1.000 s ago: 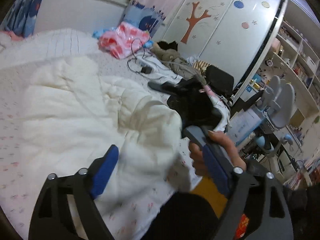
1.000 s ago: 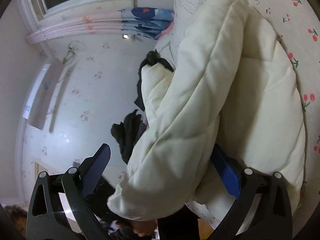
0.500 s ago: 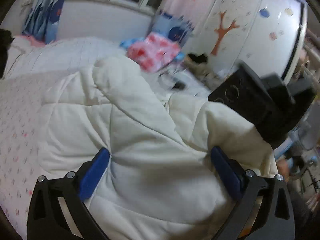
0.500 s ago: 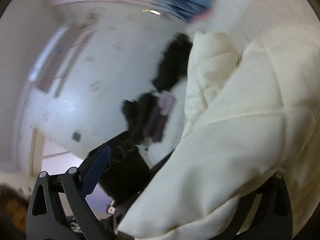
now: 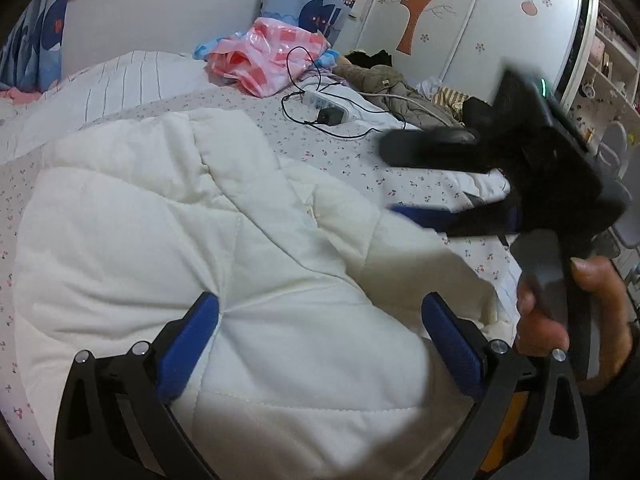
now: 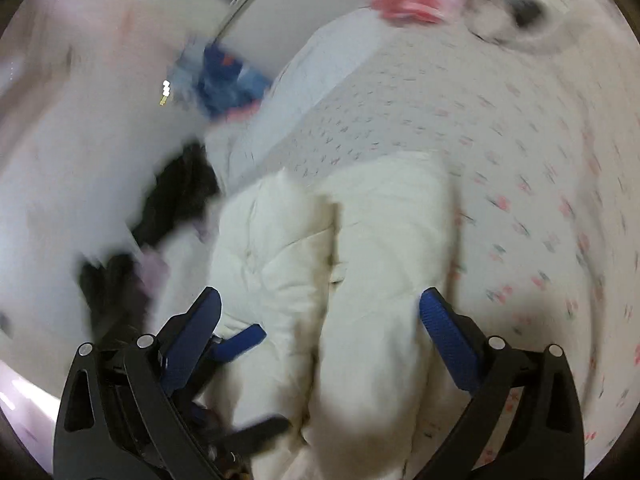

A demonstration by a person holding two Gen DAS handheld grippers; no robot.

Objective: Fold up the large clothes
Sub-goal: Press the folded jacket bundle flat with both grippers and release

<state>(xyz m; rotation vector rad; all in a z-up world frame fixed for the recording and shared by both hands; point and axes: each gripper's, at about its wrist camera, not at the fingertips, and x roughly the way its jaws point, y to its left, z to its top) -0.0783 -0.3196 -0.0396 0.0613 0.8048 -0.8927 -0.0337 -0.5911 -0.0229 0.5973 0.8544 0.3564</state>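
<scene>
On the bed (image 5: 340,160), a coat (image 5: 180,240) is seen partly folded, loosely bunched and unsquared, with both left gripper (image 5: 320,332) and right gripper (image 6: 320,320) spread wide, clamping nothing.

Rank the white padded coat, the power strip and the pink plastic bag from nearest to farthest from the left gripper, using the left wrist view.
1. White padded coat, under the left gripper.
2. Power strip, mid-bed.
3. Pink plastic bag, far edge.
</scene>
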